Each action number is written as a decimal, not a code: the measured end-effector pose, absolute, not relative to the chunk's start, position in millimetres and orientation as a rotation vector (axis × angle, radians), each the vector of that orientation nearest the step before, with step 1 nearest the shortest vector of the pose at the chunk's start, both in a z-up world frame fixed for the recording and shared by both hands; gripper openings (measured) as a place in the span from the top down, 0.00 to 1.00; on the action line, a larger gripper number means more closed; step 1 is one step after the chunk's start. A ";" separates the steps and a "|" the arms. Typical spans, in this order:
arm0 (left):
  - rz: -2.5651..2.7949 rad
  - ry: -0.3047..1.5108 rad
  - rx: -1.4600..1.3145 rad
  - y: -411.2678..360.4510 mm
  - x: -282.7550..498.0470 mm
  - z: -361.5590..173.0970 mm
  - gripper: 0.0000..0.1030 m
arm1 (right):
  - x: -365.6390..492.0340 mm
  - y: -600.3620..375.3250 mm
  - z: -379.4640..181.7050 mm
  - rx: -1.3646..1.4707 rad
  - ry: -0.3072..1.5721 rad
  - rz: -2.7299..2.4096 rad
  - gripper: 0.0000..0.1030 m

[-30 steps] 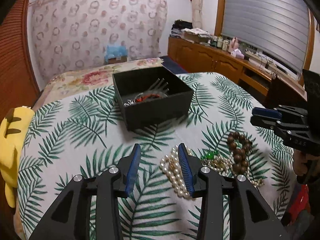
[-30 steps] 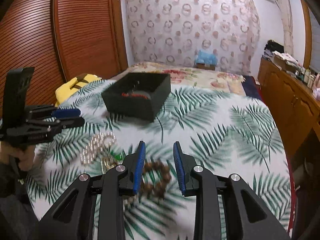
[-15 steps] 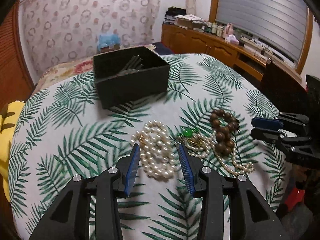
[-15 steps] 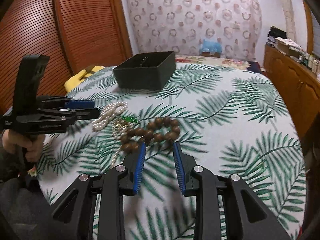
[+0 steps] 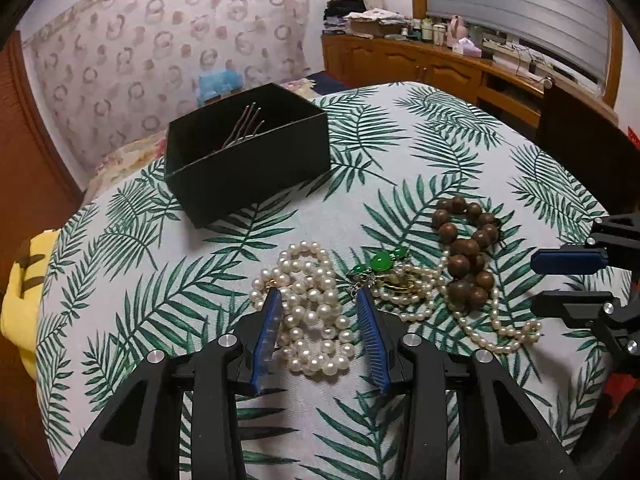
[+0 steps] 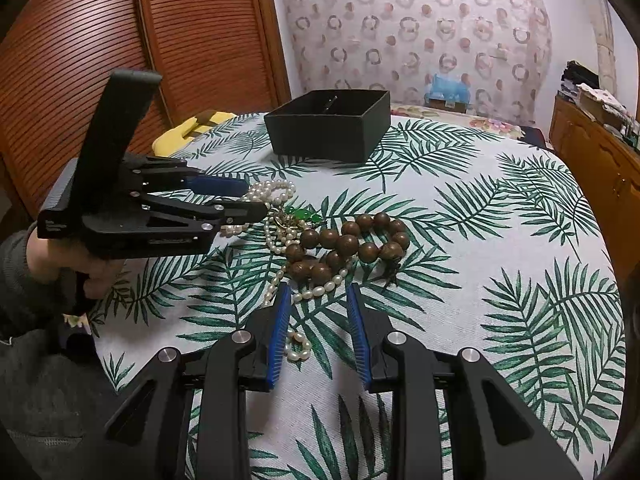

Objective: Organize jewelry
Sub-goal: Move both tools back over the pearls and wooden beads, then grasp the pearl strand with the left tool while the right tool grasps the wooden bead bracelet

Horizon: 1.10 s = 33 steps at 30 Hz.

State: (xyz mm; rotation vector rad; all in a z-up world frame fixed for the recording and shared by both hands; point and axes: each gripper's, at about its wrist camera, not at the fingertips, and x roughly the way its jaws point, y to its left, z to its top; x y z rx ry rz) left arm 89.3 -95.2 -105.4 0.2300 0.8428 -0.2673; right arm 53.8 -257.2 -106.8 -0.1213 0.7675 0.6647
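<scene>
Now, left gripper [image 5: 318, 300]: jaws closing around the pearl necklace [image 5: 316, 320], pads not yet pressing it.
Right gripper [image 6: 316, 300]: jaws apart, grasping nothing, near the wooden bead bracelet [image 6: 348, 244].
Jewelry: heaped on the leaf-print cloth [image 6: 500, 240], green pendant [image 5: 380, 262] between pearls and beads.
Black box [image 5: 256, 176]: far side, left of centre.

Both views ride low and close, each looking forward and downward past its own jaws at the leaf-print surface [image 5: 400, 152]. The left wrist view faces the pearl necklace [image 5: 316, 312] at lower centre, with the black box [image 5: 256, 176] beyond. The right wrist view looks from further right. Both share the wooden beads [image 6: 352, 244], pearls and box.
</scene>
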 end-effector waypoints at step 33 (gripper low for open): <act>-0.287 0.677 0.004 -34.2 41.2 -70.2 0.93 | 42.2 -227.3 -118.6 -0.349 0.841 0.679 0.70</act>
